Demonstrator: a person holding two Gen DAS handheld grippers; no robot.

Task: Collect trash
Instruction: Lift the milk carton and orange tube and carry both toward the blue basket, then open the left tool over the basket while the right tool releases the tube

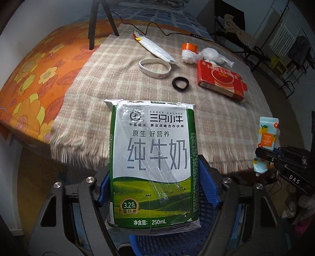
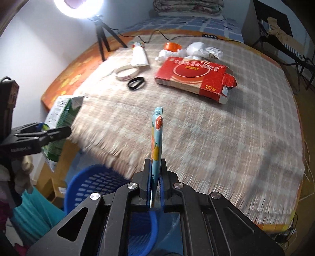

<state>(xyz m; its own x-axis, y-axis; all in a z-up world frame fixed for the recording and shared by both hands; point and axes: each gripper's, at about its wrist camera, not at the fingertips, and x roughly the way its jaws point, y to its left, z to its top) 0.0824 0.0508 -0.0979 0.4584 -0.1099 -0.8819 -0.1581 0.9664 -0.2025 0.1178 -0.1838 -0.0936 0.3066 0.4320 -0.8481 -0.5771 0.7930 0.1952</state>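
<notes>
The left gripper (image 1: 155, 189) has its blue-padded fingers (image 1: 103, 187) spread wide and pressed on both sides of a green-and-white milk carton (image 1: 152, 157), held upright above the blue basket (image 1: 171, 242). The right gripper (image 2: 155, 189) has its fingers (image 2: 146, 185) clamped almost together on a flat pale-blue tube (image 2: 156, 141) printed with oranges, standing on edge over the same basket's rim (image 2: 72, 185). Only the left view shows the carton's printed front; the right view shows its narrow side and the ring light (image 2: 78, 7) on a tripod (image 2: 102, 39). What lies inside the basket cannot be made out in either view. Beyond the basket, on the bed's checked blanket (image 2: 196, 128), lie a red box (image 2: 195, 78) with an open end flap, a black ring (image 2: 135, 83) and a white band (image 2: 126, 71) left of the box, a white wrapper (image 2: 139, 56) farther left, and crumpled white paper (image 2: 196, 49) with an orange tape roll (image 2: 172, 46) behind the box.
</notes>
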